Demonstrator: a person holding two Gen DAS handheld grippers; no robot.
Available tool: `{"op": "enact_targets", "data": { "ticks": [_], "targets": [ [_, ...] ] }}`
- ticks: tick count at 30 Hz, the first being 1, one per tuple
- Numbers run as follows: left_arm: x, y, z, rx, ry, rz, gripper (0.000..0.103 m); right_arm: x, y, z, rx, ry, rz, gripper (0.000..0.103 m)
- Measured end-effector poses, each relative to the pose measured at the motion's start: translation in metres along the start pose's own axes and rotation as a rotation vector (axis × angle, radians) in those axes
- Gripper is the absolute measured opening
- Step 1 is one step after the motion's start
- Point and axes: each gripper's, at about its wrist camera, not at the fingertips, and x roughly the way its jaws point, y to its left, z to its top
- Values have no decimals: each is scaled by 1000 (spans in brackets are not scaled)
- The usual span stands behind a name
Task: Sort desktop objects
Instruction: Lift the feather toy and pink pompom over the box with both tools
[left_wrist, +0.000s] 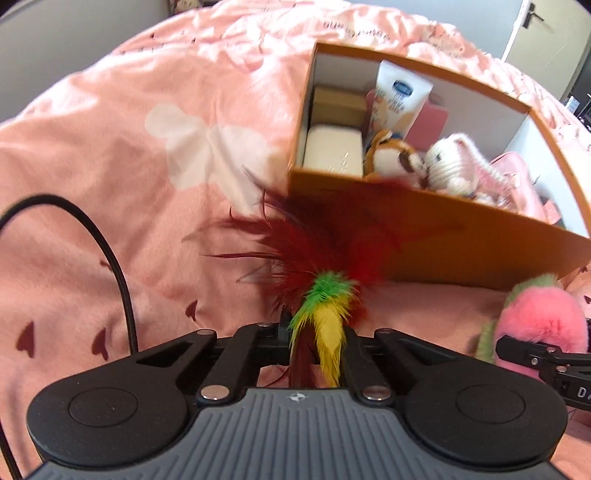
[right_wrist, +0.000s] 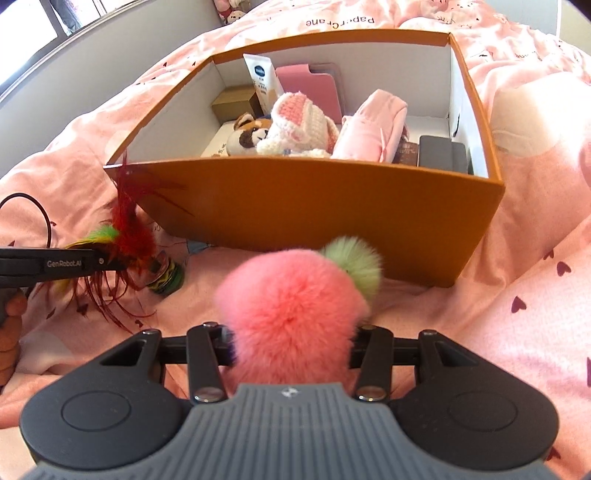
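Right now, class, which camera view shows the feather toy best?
The left wrist view: the feather toy fills the centre, clamped in the left gripper. The right wrist view shows it small at the left edge, side on, beside the orange box.

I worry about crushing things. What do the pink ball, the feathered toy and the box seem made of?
Pink ball: soft fluffy fur, probably synthetic, with fine fuzzy strands. Feathered toy: dyed feathers, wispy barbs, easily bent. Orange box: stiff cardboard by its look, matte outside, white inside, thin straight walls.
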Motion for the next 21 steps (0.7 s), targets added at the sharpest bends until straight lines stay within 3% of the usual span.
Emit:
{"op": "enact_targets", "data": {
  "ticks": [21],
  "targets": [
    [-80, -30, 39, 45, -187, -232, 1, -56, 4, 14, -22, -146, 61, 49]
  ]
}}
